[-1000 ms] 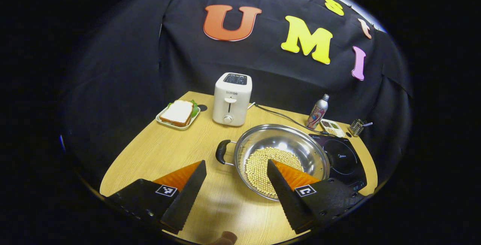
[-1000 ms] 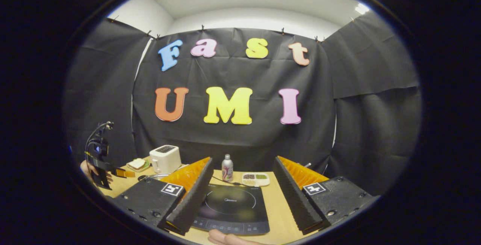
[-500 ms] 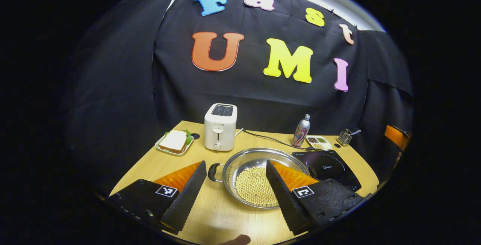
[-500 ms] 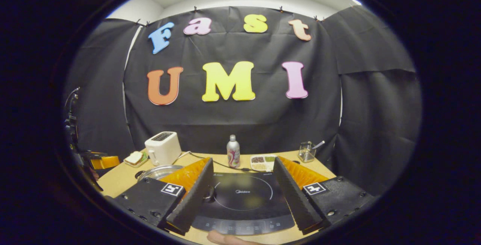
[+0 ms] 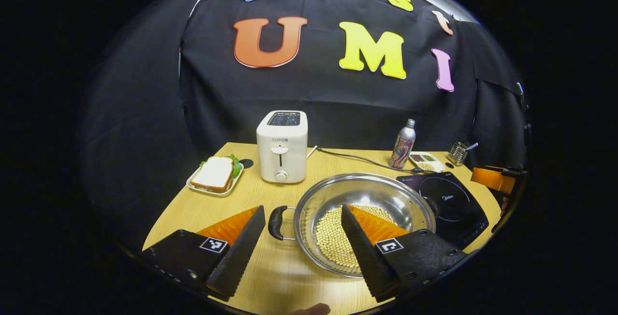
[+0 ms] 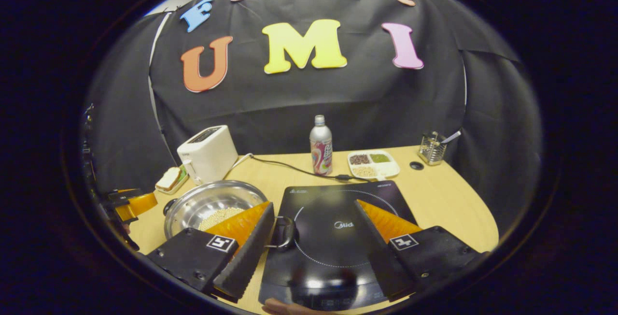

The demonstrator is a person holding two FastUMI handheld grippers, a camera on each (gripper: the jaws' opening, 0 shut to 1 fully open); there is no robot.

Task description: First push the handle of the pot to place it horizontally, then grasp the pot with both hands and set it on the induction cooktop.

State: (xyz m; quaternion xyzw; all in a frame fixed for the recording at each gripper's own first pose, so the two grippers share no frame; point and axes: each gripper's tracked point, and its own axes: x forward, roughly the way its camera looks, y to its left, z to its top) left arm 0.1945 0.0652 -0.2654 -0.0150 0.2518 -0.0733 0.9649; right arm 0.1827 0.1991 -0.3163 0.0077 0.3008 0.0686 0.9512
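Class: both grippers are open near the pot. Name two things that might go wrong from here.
1. The pot holds loose beans; tilting it during a two-gripper lift may spill them.
2. Its right handle overlaps the induction cooktop; sliding the pot instead of lifting might shove the cooktop.

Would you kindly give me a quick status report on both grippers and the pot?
Left hand-held gripper open, above pot handle. Right hand-held gripper open over cooktop. Pot with beans on table beside cooktop, not gripped. Nothing between.
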